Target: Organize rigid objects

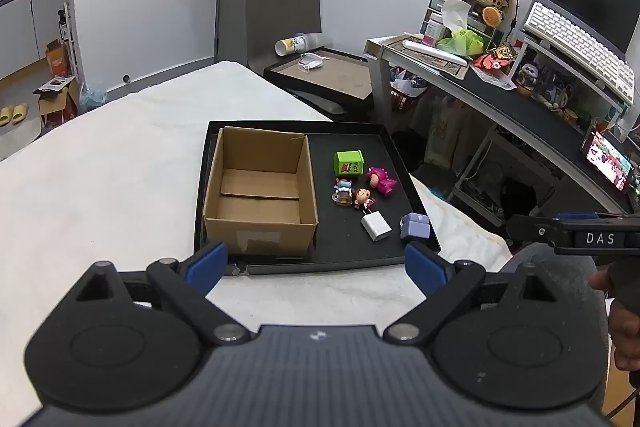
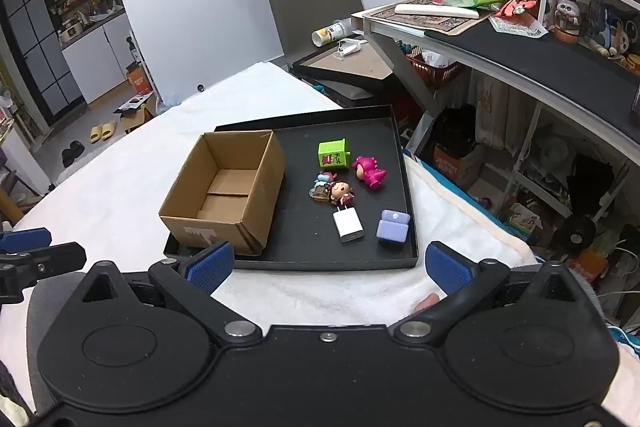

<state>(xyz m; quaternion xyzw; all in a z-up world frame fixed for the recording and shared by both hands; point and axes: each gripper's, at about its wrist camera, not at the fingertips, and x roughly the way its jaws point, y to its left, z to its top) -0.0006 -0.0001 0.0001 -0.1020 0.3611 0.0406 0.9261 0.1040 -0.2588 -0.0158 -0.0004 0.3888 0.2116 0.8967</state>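
Both grippers hang back at the bottom of their frames, nothing taken yet. The left gripper (image 1: 316, 263) has its blue pads spread wide and empty; the right gripper (image 2: 330, 263) is spread wide too, nothing between its fingers.

Mid-frame sits the black tray (image 1: 400, 163), with the cardboard box (image 1: 260, 187) filling its left half, open and empty. To the right of the box lie the loose pieces: green cube (image 1: 349, 163), pink figure (image 1: 380, 181), two small dolls (image 1: 354, 195) touching each other, white charger (image 1: 376, 227) and lilac case (image 1: 415, 226).

The risk, I'd say: those dolls lie so tight together that a grab at one could drag or knock its neighbour. The charger's smooth sides could slip from the pads.
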